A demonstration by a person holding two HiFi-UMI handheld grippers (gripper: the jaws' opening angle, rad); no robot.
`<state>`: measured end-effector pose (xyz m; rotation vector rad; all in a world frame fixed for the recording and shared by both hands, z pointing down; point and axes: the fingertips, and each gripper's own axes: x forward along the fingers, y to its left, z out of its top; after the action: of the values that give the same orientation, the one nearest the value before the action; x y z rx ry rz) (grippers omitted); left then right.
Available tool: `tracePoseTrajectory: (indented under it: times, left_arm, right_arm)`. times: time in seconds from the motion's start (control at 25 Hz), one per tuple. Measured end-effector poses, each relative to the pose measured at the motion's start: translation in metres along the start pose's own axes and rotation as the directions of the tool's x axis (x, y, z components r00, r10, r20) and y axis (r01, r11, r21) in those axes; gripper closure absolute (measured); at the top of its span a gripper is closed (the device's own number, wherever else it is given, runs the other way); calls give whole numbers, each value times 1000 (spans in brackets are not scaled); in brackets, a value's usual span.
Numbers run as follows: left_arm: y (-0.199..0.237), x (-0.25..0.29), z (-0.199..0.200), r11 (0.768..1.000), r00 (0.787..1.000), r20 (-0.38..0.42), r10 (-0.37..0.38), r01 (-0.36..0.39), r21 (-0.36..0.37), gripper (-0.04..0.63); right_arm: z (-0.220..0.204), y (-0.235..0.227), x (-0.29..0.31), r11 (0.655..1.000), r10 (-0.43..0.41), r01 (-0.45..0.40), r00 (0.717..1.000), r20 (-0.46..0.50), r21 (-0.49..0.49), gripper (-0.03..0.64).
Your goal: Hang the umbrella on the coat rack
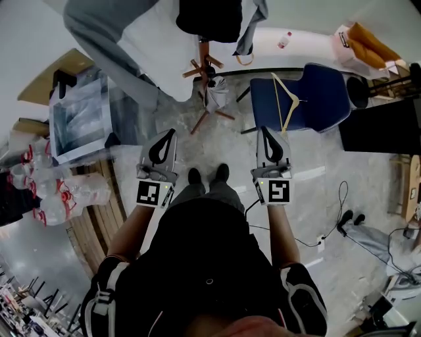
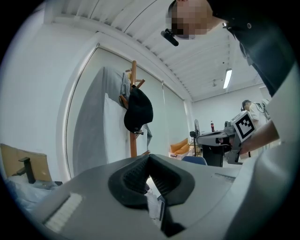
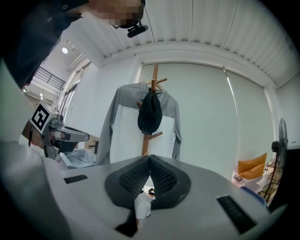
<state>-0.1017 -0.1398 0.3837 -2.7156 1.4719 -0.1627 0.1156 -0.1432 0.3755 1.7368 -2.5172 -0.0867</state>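
Observation:
The wooden coat rack [image 1: 205, 64] stands ahead of my feet, with a black cap [image 1: 209, 18] and a grey-and-white jacket [image 1: 125, 33] hanging on it. A pale bundled thing [image 1: 216, 92] leans at its base; I cannot tell whether it is the umbrella. My left gripper [image 1: 173, 133] and right gripper [image 1: 263, 130] are held level side by side, both pointing at the rack and well short of it. Both are shut with nothing between the pads. The left gripper view shows the rack [image 2: 133, 112] and cap [image 2: 138, 110] beyond the left gripper [image 2: 149, 157]. The right gripper [image 3: 150, 157] faces the rack [image 3: 151, 117] straight on.
A blue chair [image 1: 314, 99] with a wooden hanger [image 1: 287, 99] on it stands right of the rack. At the left are a clear plastic box [image 1: 79, 118] on a wooden table and packs of bottles [image 1: 49, 187]. Cables [image 1: 342, 220] lie on the floor at the right.

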Motion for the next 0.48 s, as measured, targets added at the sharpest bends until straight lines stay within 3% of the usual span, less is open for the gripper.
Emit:
tracePoseTrajectory:
  times: [0.48]
  left_arm:
    - [19, -16, 17, 998, 998, 31, 61, -61, -8, 595]
  right_arm:
    - [19, 1, -23, 999, -44, 44, 999, 1, -29, 615]
